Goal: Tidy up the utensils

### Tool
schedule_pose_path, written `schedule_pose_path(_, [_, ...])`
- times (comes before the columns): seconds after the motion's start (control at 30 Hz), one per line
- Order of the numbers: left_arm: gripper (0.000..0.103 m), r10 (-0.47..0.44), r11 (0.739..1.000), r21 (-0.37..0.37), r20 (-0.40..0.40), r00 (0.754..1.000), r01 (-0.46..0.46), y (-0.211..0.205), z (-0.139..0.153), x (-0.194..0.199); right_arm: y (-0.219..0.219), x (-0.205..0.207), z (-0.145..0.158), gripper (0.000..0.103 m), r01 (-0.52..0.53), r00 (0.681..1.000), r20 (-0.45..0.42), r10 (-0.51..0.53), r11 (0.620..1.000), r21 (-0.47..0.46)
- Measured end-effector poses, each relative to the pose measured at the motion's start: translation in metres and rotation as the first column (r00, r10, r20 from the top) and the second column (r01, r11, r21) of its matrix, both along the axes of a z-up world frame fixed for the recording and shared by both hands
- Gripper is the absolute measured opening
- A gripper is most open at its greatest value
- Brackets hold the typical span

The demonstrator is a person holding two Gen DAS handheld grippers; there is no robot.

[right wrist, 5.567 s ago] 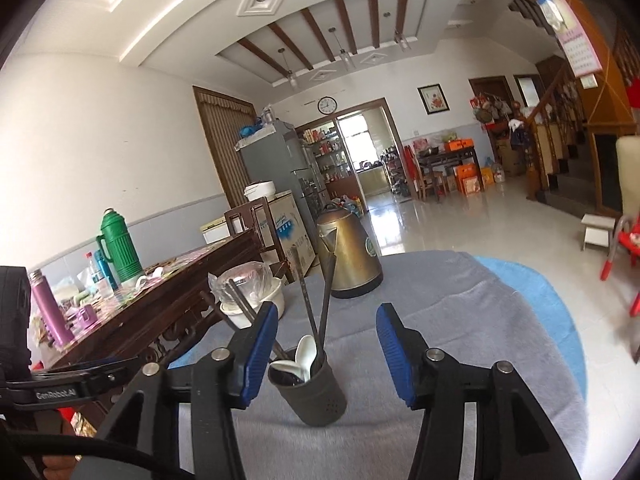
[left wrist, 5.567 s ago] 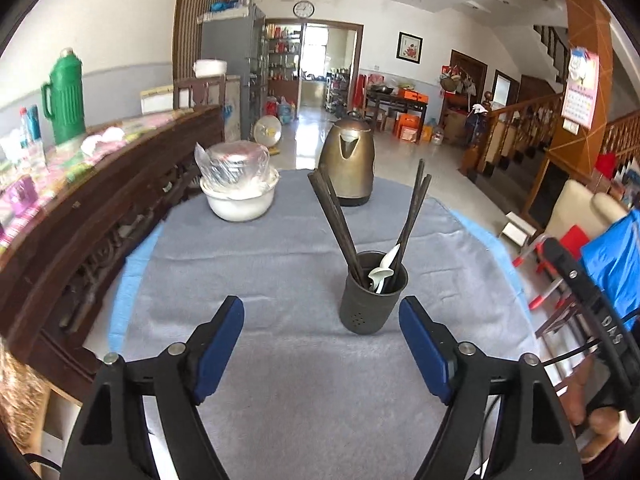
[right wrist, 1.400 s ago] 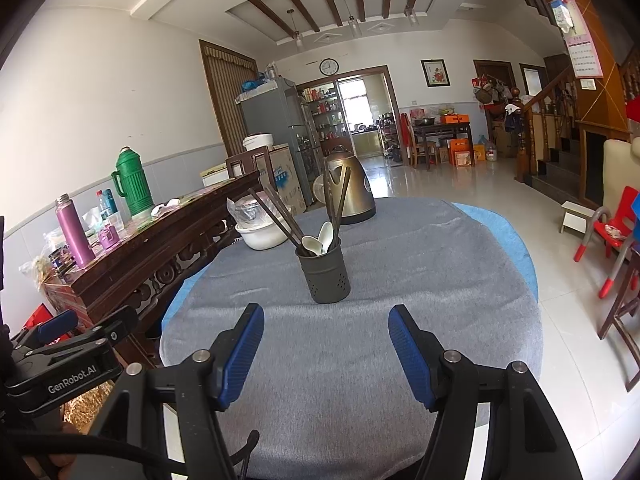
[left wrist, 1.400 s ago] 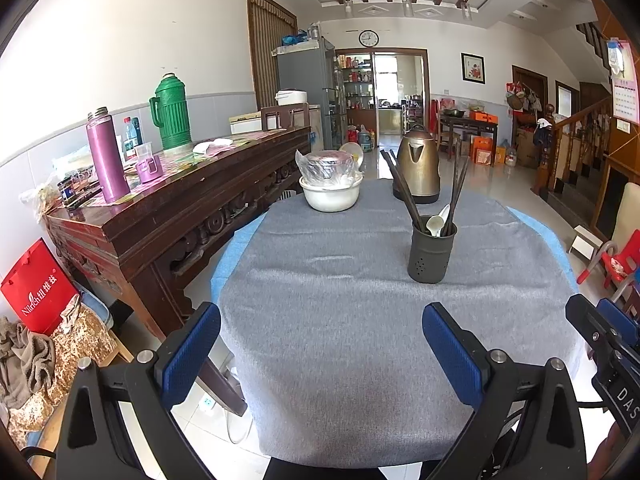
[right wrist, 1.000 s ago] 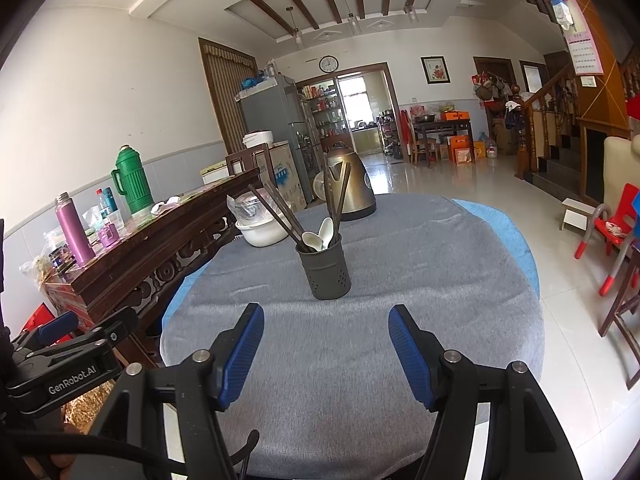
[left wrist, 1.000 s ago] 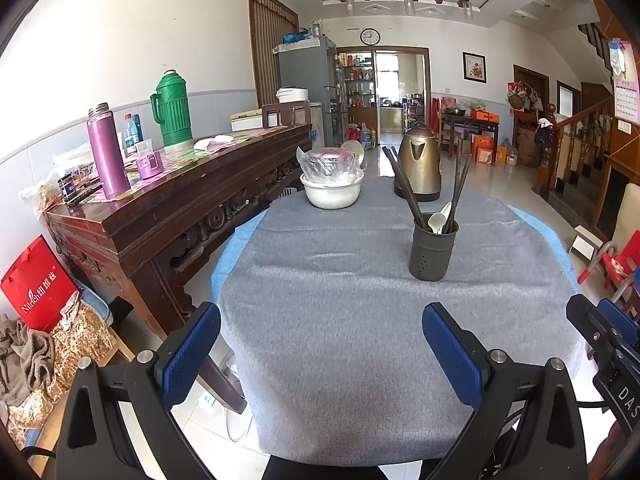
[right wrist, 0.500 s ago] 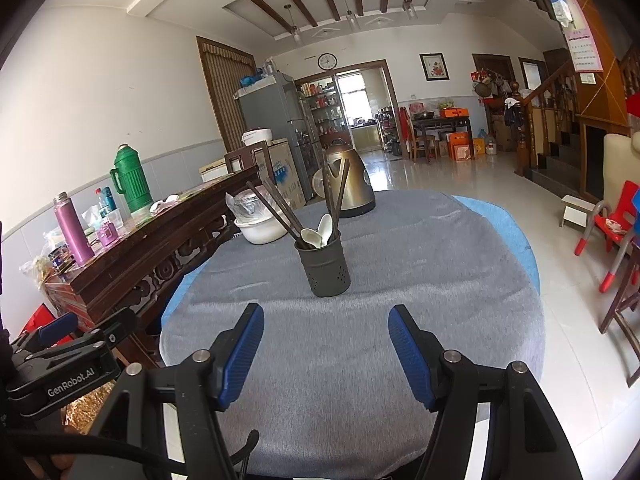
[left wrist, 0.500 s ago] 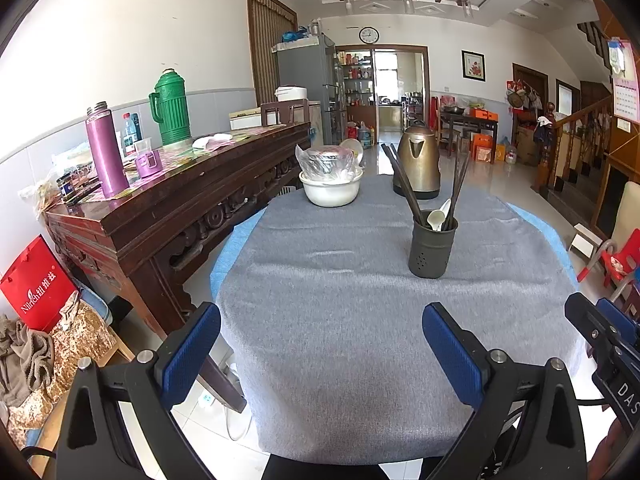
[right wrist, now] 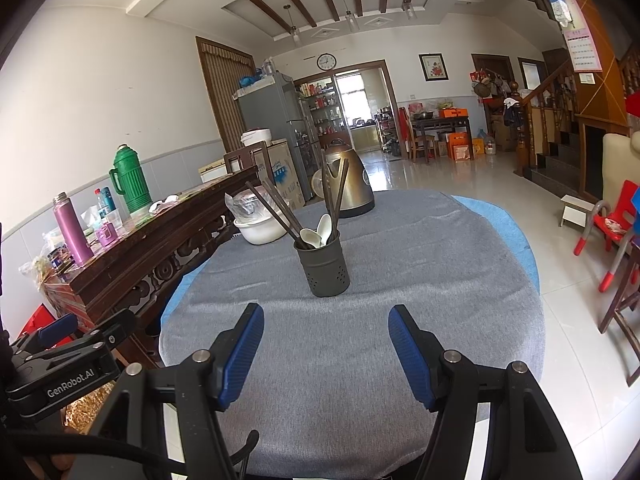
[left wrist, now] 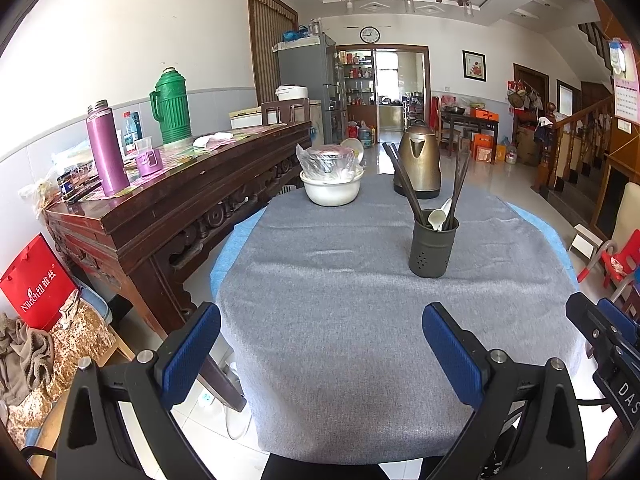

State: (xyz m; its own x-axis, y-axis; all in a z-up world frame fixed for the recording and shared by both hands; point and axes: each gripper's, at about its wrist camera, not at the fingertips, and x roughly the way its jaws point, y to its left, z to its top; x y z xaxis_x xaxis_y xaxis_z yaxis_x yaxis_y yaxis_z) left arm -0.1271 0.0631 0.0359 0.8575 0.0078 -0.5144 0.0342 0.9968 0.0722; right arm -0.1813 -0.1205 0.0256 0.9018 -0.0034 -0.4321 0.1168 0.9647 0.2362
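Dark grey utensil holder (left wrist: 431, 249) stood upright on the grey-clothed desk (left wrist: 340, 320), perforated near its base, toward 1 o'clock in the left wrist view and just past 12 o'clock in the right. Packed inside: dark chopsticks (left wrist: 404, 184) fanned out toward 11 and 1 o'clock, plus white spoons (right wrist: 318, 232) with bowls poking above the rim. Nothing else lying loose on the cloth close by.

Behind the holder, at 12 o'clock, a bronze kettle (left wrist: 418, 168); at 11 o'clock, a white bowl (left wrist: 331, 188) covered with crinkled plastic. Both well apart from the holder. Off the desk at 9 to 10 o'clock, a carved wooden sideboard (left wrist: 180, 200) carrying a green thermos (left wrist: 171, 106) and a purple flask (left wrist: 106, 148).

Left claw (left wrist: 320, 350) spread wide over the near edge of the desk, gripping nothing. Right claw (right wrist: 326, 354) likewise wide apart and empty, short of the holder, with bare cloth between.
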Motion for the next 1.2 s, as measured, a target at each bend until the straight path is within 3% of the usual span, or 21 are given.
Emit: schedule_pose_path(1.2, [0.101,0.005,1.0,0.0,-0.001,1.0,-0.005,-0.0013,-0.0006,0.0012,0.0013,0.0013,-0.0017,0.068,-0.004,1.0,-0.003,0.004,1.0,-0.006])
